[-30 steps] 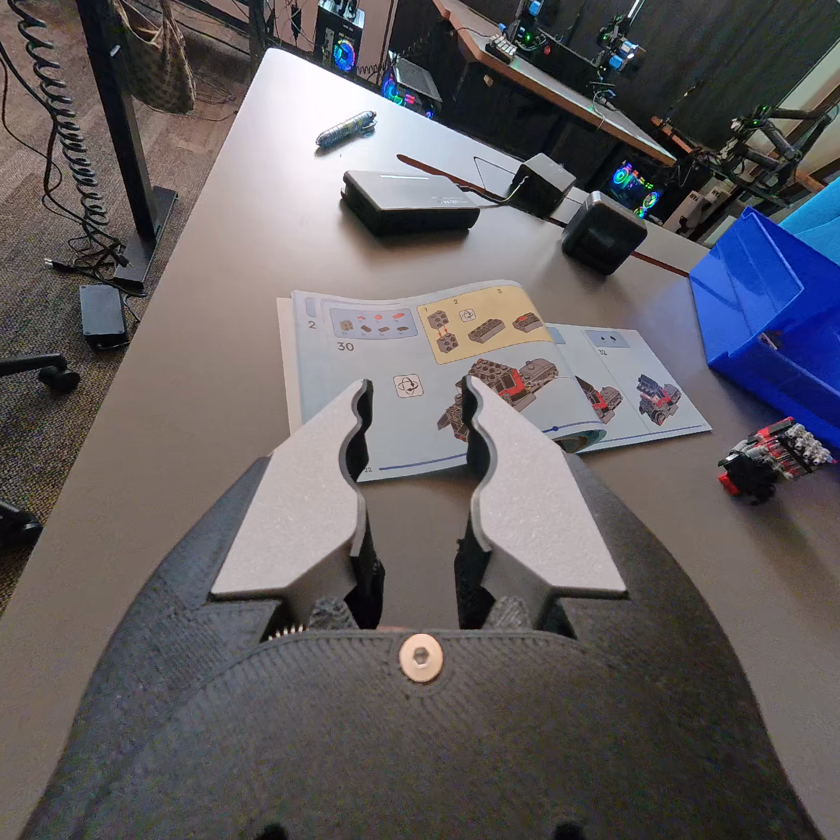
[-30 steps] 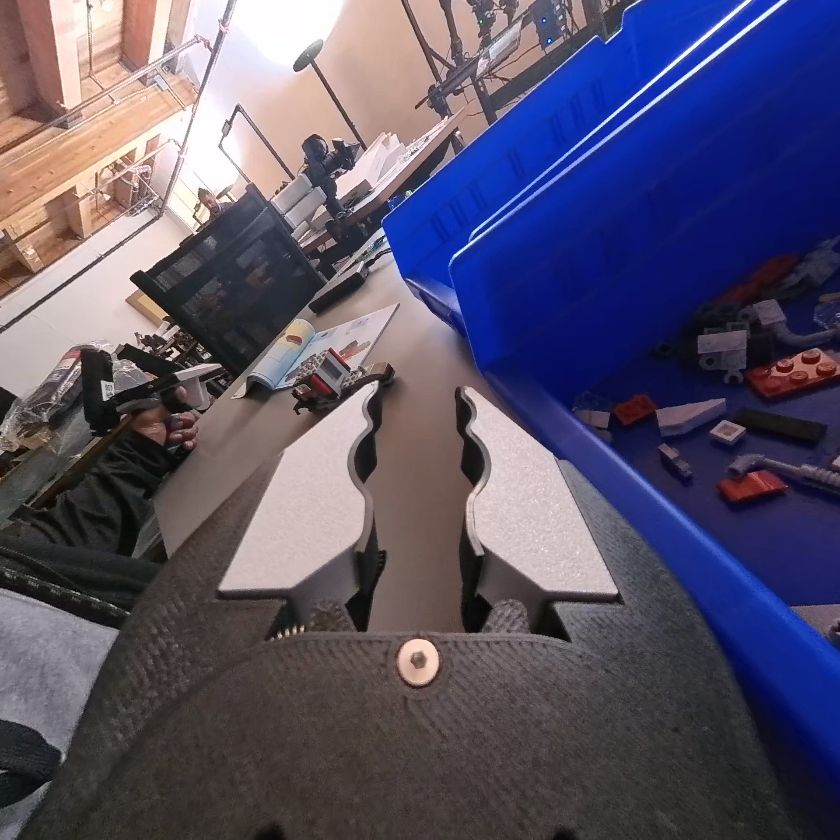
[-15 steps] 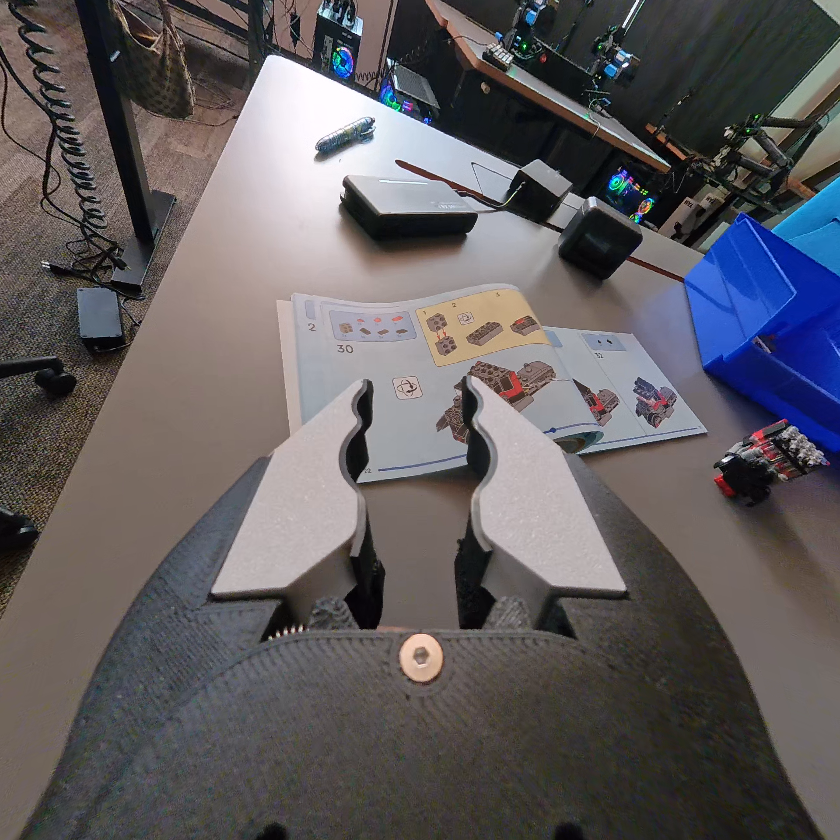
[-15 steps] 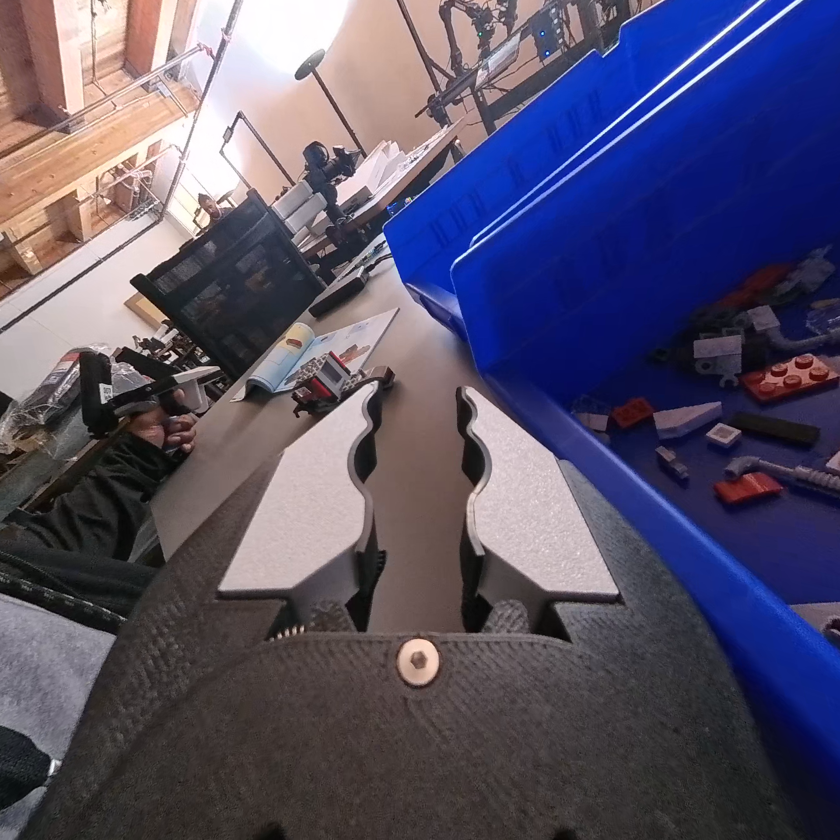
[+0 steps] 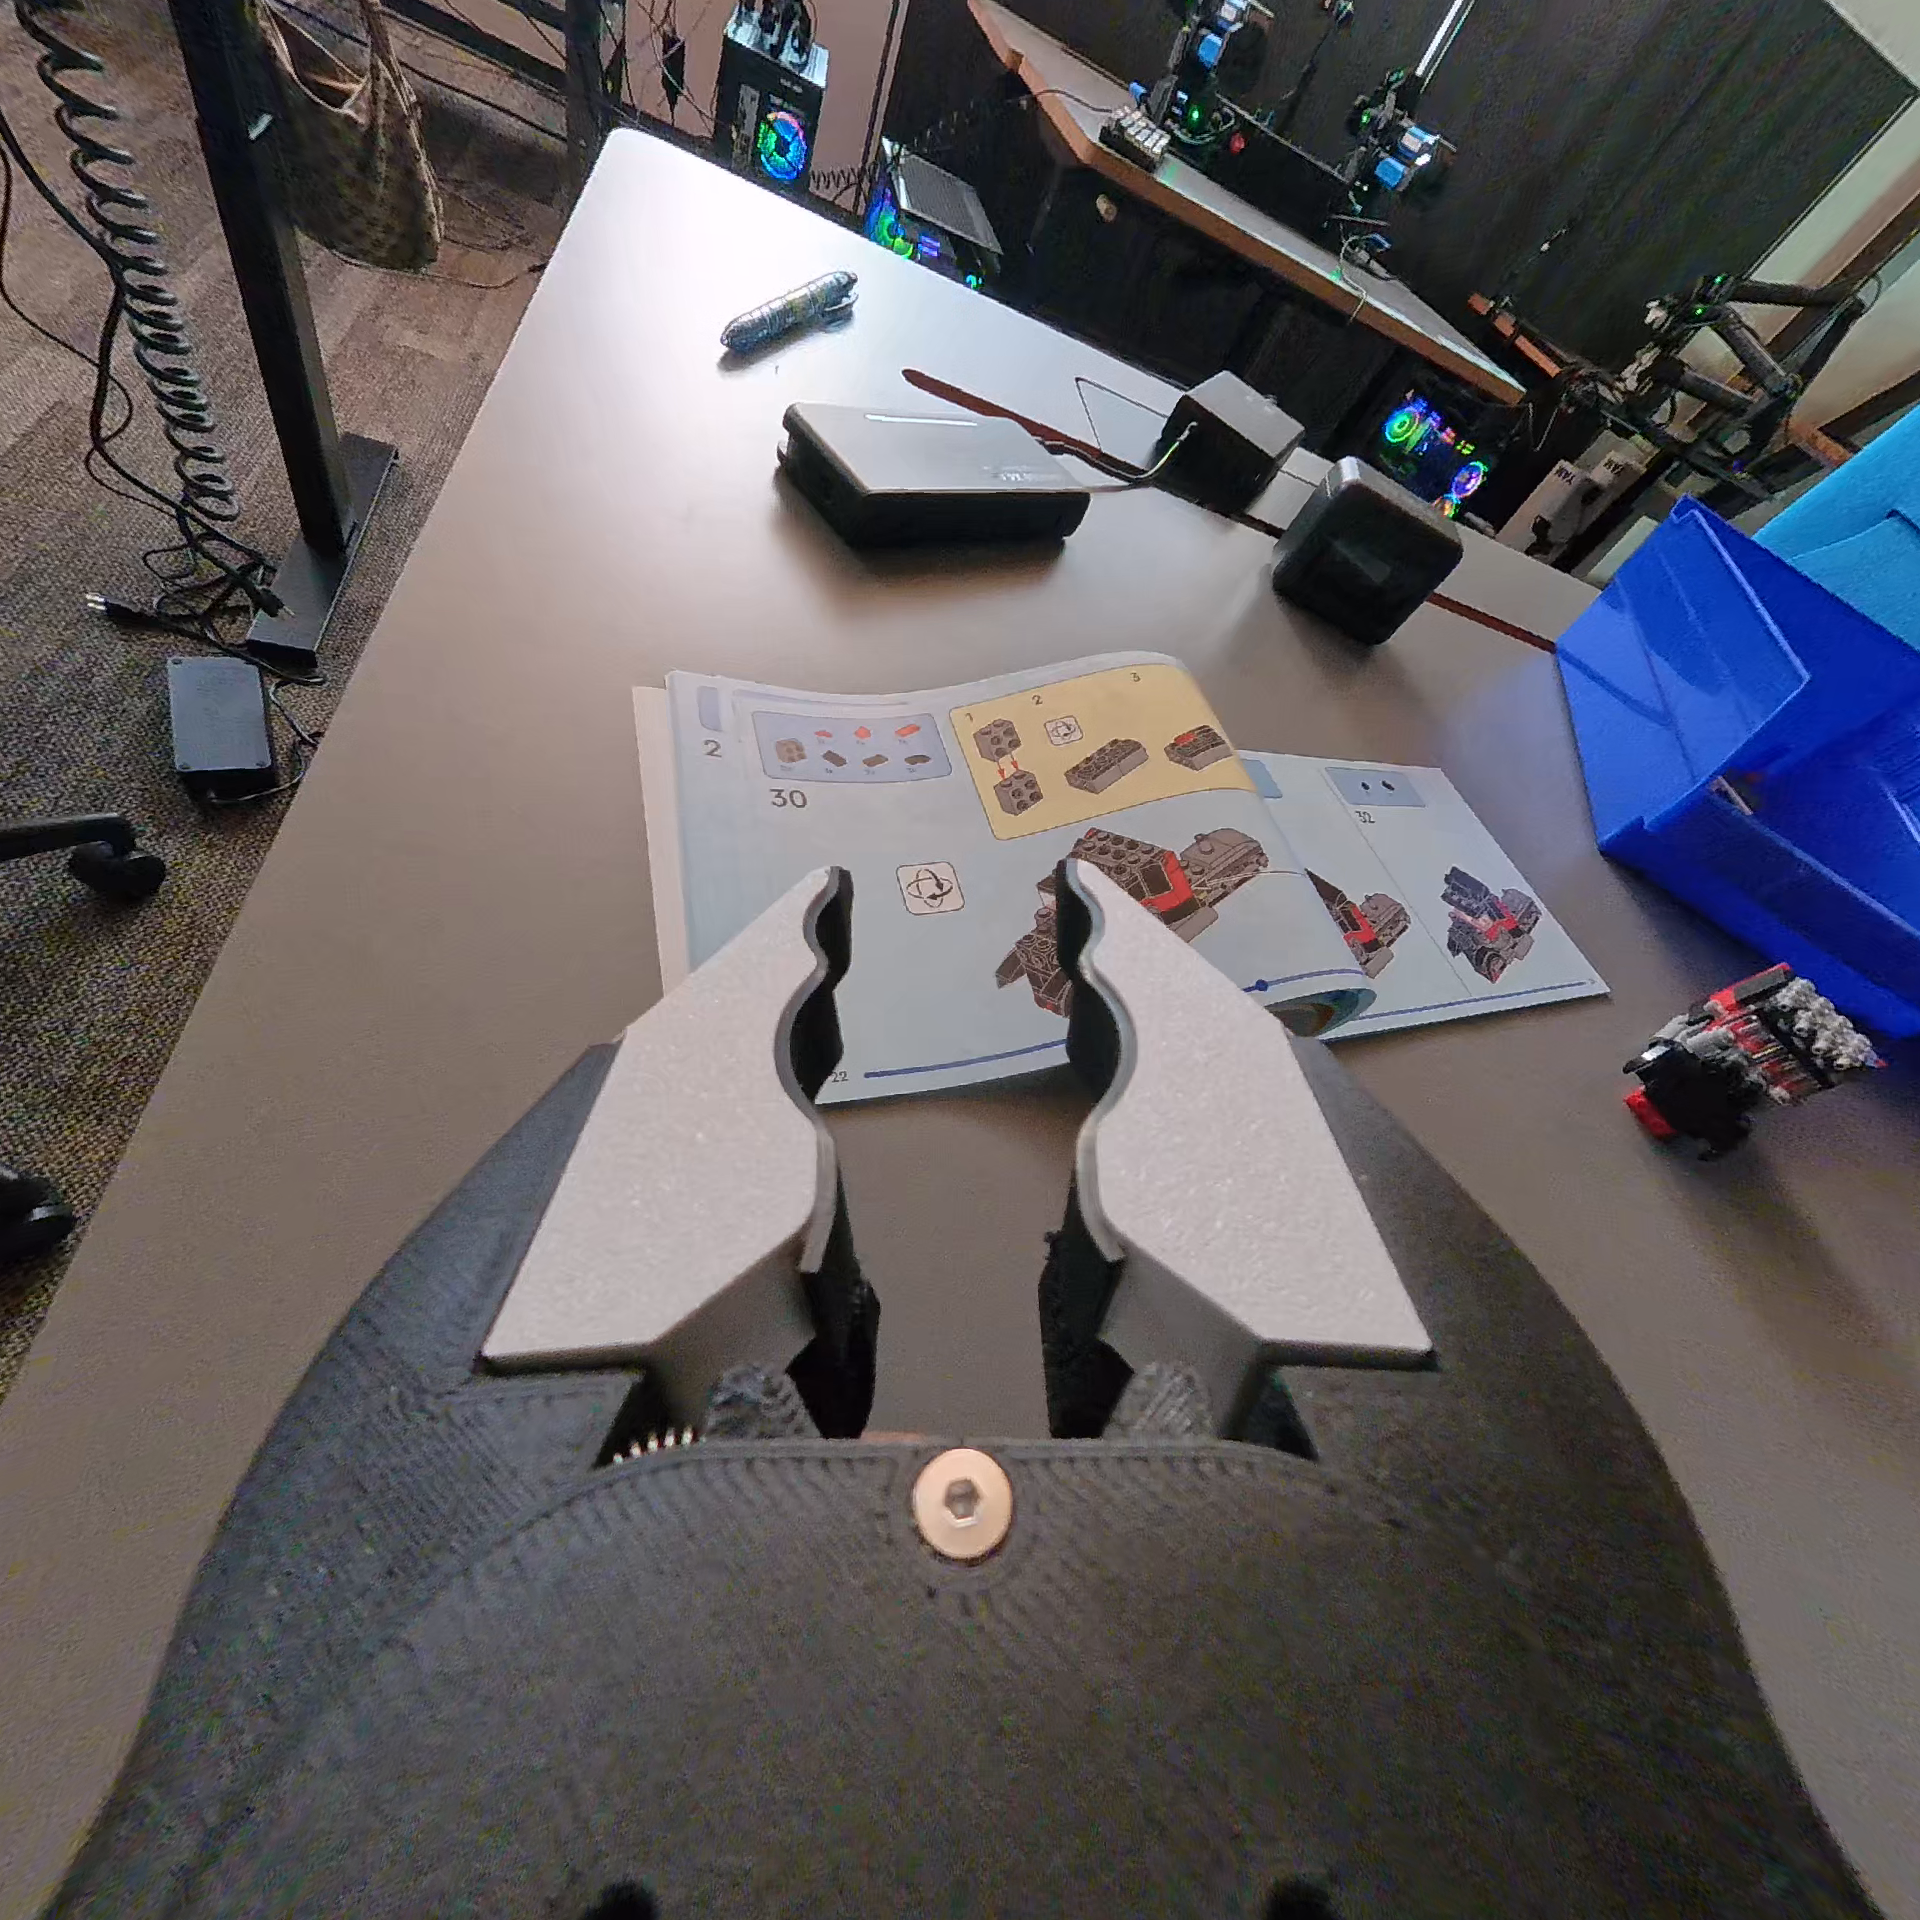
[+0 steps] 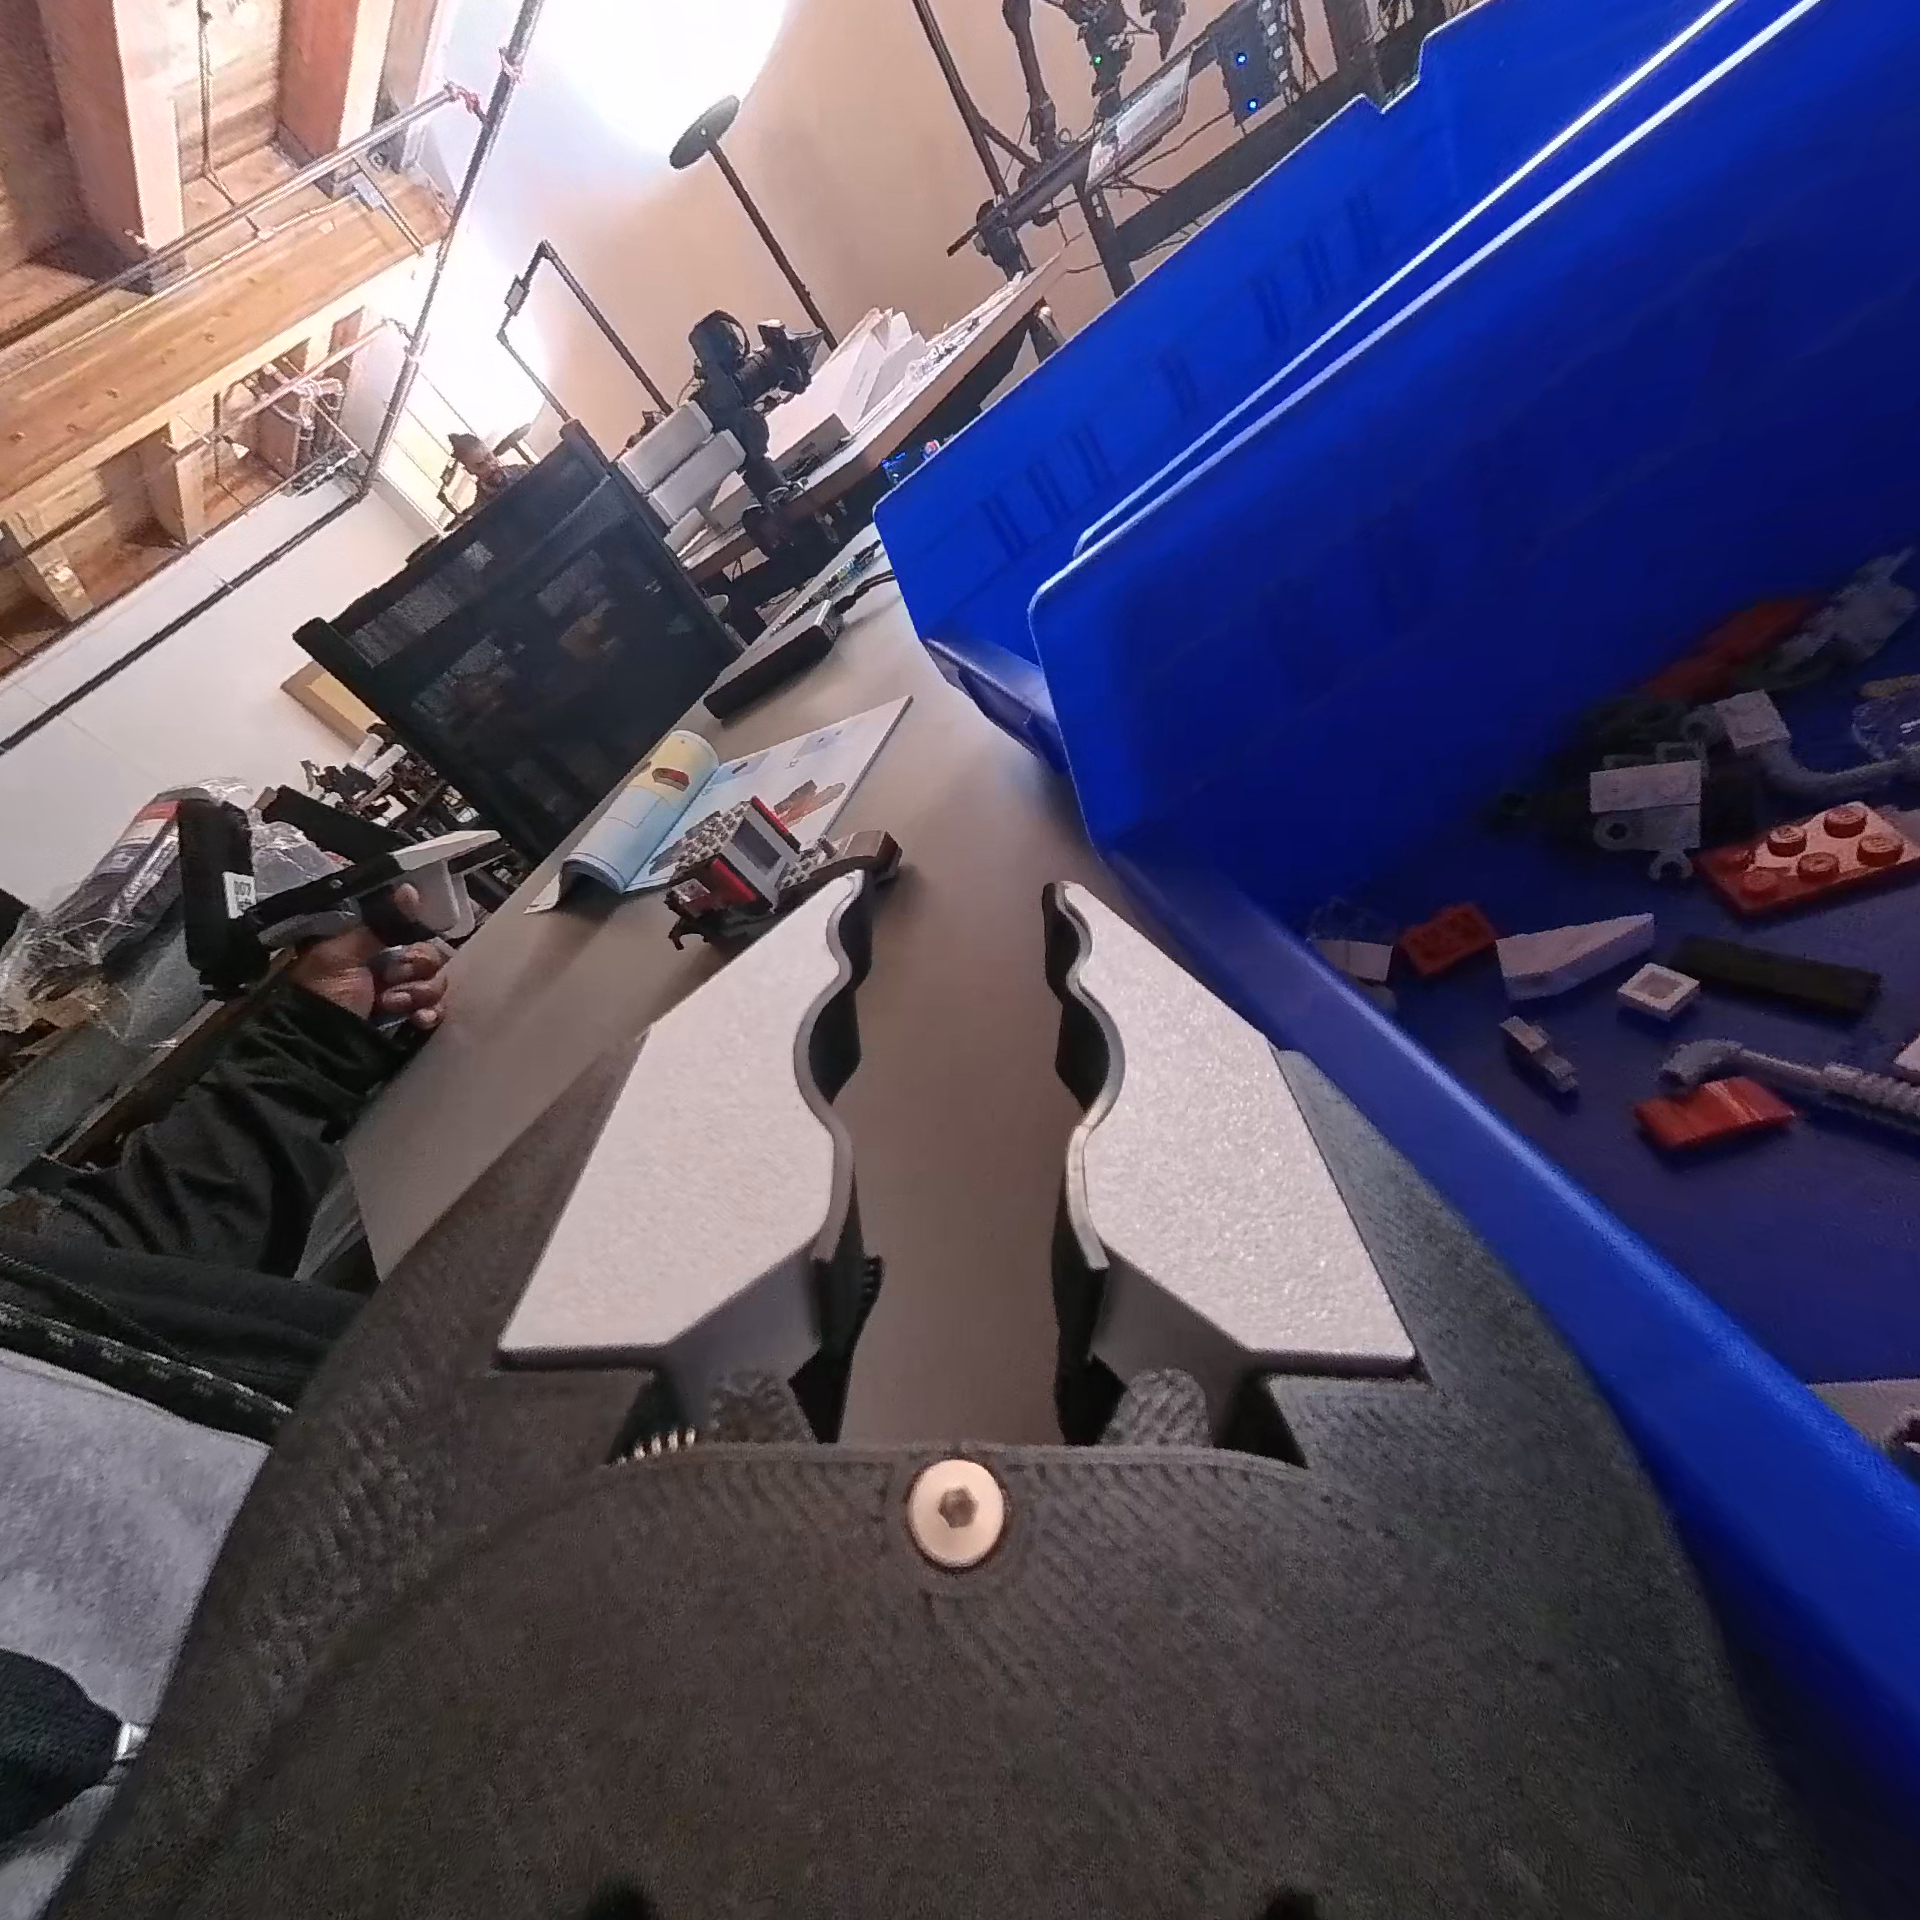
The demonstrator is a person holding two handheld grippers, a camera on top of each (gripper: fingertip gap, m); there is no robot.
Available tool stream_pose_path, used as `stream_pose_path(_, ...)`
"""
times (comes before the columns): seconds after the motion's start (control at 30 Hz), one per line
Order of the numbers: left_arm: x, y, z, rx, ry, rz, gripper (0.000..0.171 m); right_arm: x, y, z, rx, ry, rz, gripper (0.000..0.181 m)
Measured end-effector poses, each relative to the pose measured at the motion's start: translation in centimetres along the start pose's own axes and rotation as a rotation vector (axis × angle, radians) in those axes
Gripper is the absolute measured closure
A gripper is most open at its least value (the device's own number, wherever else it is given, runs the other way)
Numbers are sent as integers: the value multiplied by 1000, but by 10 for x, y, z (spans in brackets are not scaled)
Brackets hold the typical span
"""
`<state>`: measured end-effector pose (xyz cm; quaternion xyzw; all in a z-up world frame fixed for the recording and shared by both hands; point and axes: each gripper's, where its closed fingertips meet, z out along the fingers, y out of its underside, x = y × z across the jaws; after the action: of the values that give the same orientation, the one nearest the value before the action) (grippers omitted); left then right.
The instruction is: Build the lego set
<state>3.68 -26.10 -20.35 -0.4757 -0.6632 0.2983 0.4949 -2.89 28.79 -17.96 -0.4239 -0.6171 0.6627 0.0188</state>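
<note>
— Lego model [image 5: 1754, 1049], where does it sit from your side?

— First my own tools. My left gripper [image 5: 954, 891] hangs over the grey table [image 5: 499, 748] with its jaws apart and nothing between them; past its tips lies the open instruction booklet [image 5: 935, 831]. The half-built model, black, red and grey, stands on the table to the right of the booklet, well apart from my left fingers [image 5: 717, 1122] and just in front of the blue bin [image 5: 1704, 727].

— And your right hand?

— My right gripper [image 6: 951, 902] is also parted and empty, low over the table, right beside the near wall of the blue bin [image 6: 1351, 665]. From there I see the model [image 6: 758, 868] just beyond my left fingertip, with the booklet [image 6: 717, 800] behind it.

— What is in the bin?

— Loose pieces on its floor: a red studded plate [image 6: 1813, 857], a white wedge [image 6: 1574, 940], a black bar [image 6: 1777, 971], a small red slope [image 6: 1714, 1112], grey bits farther back.

— Anything beyond?

— On the far side of the table, a flat black box [image 5: 930, 488], two black cubes [image 5: 1366, 551], and a pen [image 5: 790, 309]. My left gripper [image 6: 416, 883] shows in the right view too, held in my hand [image 6: 379, 966] off the table's edge.
</note>
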Motion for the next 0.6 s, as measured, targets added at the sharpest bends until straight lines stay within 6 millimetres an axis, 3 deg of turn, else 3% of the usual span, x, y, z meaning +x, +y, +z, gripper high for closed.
stream_pose_path(0.43, 1, -1, -1, 8, 7, -3, 132, -2, 2, 1, -13, -9, 1, 146)
stream_pose_path(0.6, 1, -2, -2, 14, 11, -4, 131, -17, -2, -7, -77, -68, -8, 140)
